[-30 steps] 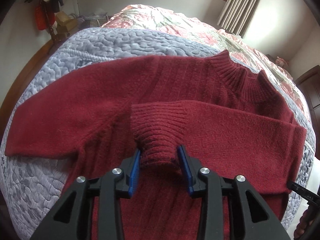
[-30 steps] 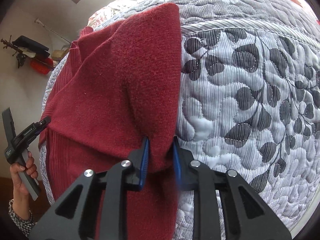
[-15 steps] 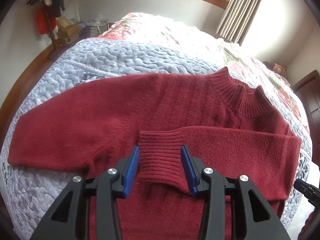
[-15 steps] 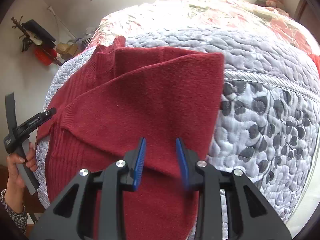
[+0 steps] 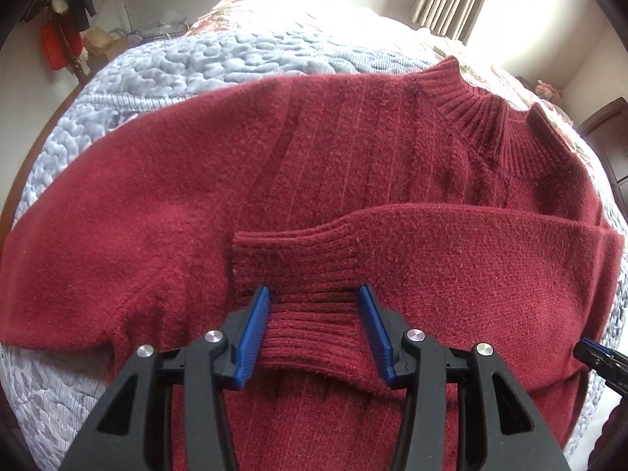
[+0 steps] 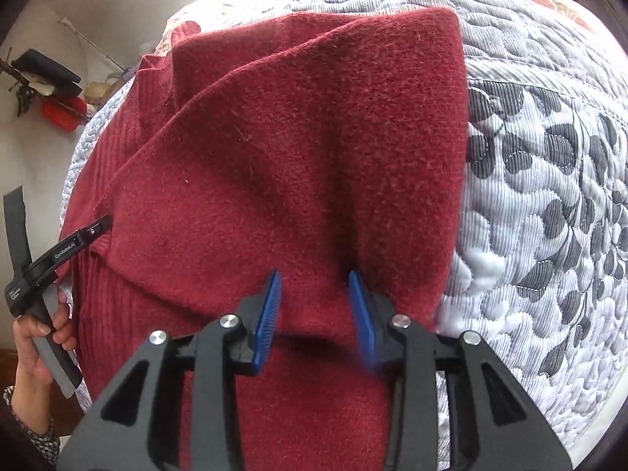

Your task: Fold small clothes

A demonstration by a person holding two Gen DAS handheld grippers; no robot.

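- Change since the earlier frames: both tools, then clamped on the knit, now stand with jaws apart, and the folded sleeve has settled flat across the sweater's body.
- Lower left to centre, left wrist view: the unfolded sleeve [image 5: 90, 235] runs out toward the left edge of the frame, long axis left to right, lying on the bed quilt [image 5: 165, 66], with bare quilt above and below it.
- Lower centre, left wrist view: the left tool [image 5: 314, 333] straddles the ribbed cuff [image 5: 294, 259] without pinching it; the sweater [image 5: 353, 149] lies flat just ahead, collar at upper right.
- Judgement: the left tool is the nearer to the unfolded sleeve, which probably comes next.
- Lower centre, right wrist view: the right tool [image 6: 314, 310], jaws apart, rests over the folded sleeve [image 6: 314, 137].
- Right of frame: the fold line lies just right of the tool, with open patterned quilt beyond.
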